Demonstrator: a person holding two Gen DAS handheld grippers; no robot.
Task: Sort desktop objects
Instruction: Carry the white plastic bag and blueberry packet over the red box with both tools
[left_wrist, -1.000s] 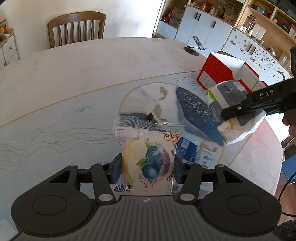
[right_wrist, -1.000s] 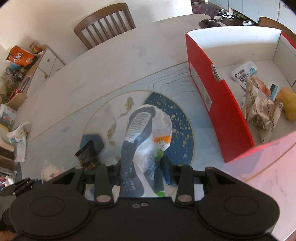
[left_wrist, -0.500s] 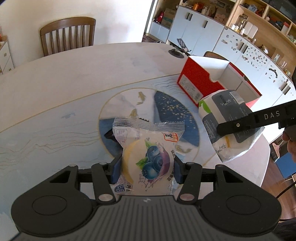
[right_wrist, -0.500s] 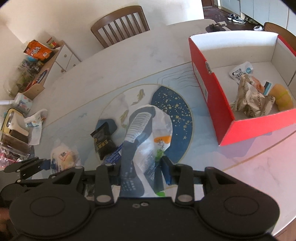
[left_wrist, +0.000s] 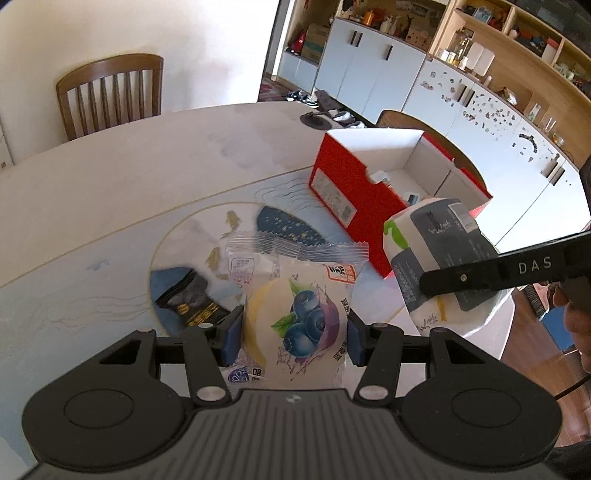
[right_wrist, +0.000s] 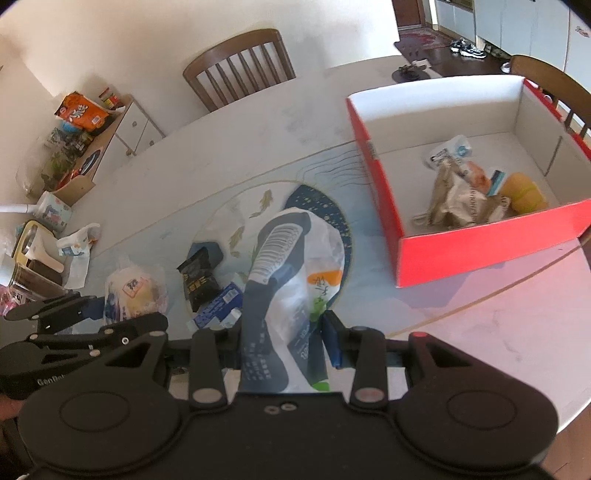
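Stretching across both views is the big pale table (left_wrist: 110, 192), its printed round fish motif (right_wrist: 240, 221) sitting near the middle. Standing on it toward the right is the red box (right_wrist: 480, 251), open at the top, white inside, already carrying a crumpled brown wrapper (right_wrist: 458, 203), a yellow item (right_wrist: 524, 192) and a small white pouch (right_wrist: 448, 151) on its floor. Behind the table a wooden chair (left_wrist: 110, 96) is standing against the wall.

Now the hands. The right gripper (right_wrist: 284, 332) is clamping a white and dark-grey bag (right_wrist: 291, 266), its blue pads pressing in on both sides, and the bag is hanging lifted above the table; in the left wrist view that same bag (left_wrist: 443, 254) is floating just in front of the red box's near corner. The left gripper (left_wrist: 295, 332) is squeezing a clear blueberry-print snack packet (left_wrist: 299, 314), pads tight against both edges, the packet also up off the surface.

Lying on the table below are a small black snack packet with gold lettering (right_wrist: 199, 273) and, just beside it, a little blue and white carton (right_wrist: 218, 306), both resting at the edge of the round motif and well apart from the box.
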